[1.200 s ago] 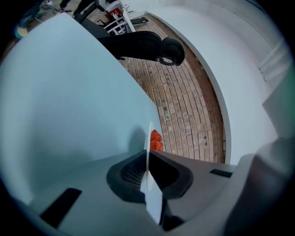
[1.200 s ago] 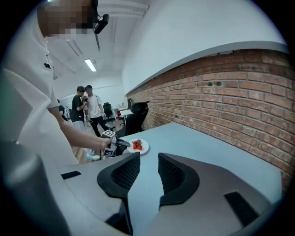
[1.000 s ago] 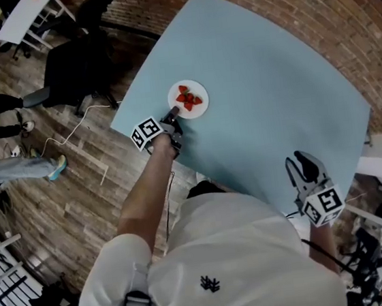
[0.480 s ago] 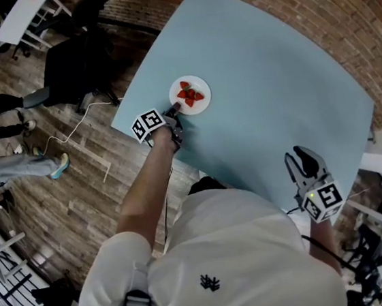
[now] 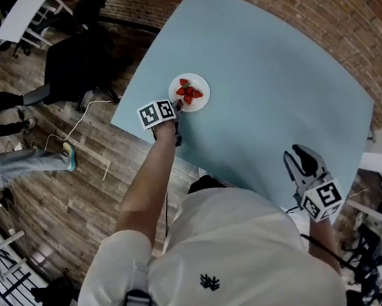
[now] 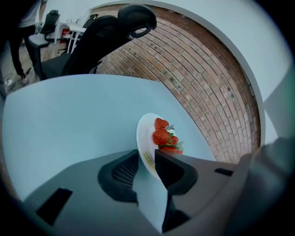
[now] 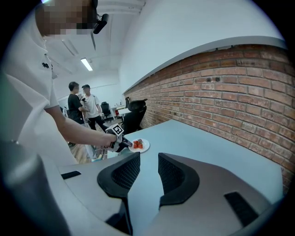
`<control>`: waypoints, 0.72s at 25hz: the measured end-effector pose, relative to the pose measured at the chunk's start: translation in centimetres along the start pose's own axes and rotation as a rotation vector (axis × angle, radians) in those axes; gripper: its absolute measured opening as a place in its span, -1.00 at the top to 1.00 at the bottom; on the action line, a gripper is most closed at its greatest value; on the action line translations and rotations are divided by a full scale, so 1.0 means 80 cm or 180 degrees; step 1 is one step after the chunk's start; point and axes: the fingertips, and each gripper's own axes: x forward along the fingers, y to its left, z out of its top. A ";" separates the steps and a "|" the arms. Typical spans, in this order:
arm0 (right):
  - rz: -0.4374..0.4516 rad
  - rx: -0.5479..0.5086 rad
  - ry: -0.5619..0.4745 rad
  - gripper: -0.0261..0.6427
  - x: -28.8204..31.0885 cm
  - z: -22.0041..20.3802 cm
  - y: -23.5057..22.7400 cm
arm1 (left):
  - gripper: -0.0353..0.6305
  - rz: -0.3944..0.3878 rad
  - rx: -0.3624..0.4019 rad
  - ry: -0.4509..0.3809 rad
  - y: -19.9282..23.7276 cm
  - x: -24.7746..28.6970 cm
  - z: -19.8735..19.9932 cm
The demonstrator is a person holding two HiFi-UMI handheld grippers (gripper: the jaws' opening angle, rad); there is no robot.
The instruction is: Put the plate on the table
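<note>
A white plate (image 5: 199, 83) carrying several strawberries (image 5: 188, 92) rests on the light blue table (image 5: 264, 72), close to its left edge. My left gripper (image 5: 175, 108) is at the plate's near rim. In the left gripper view the plate (image 6: 144, 133) and the strawberries (image 6: 162, 137) sit just beyond my left gripper (image 6: 146, 154). The thin rim lies between the jaws, which are opening, with a gap showing. My right gripper (image 5: 302, 163) hovers at the table's near right edge, open and empty (image 7: 148, 163). From there the plate (image 7: 144, 146) is small and far off.
A black office chair (image 5: 74, 59) stands on the wood floor left of the table, with a white cable (image 5: 72, 131) near it. A brick wall (image 6: 203, 92) runs along the table's far side. Two people (image 7: 85, 106) stand in the background. A white desk (image 5: 25, 17) is at top left.
My left gripper has turned and edged closer to the plate's rim; the plate stays in place on the table. The right gripper has hardly moved. A bystander's foot at left shifted.
</note>
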 end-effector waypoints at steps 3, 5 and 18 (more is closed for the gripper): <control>-0.0029 -0.0005 -0.0006 0.60 -0.008 -0.003 -0.002 | 0.60 0.0213 0.0256 0.0036 0.000 -0.001 -0.001; -0.0035 -0.0015 -0.0010 0.60 -0.012 -0.004 -0.001 | 0.60 0.0335 0.0422 0.0038 0.000 -0.002 0.000; 0.0148 -0.0147 -0.0096 0.60 -0.051 -0.031 0.000 | 0.56 0.0470 0.1213 -0.0296 -0.056 -0.081 -0.025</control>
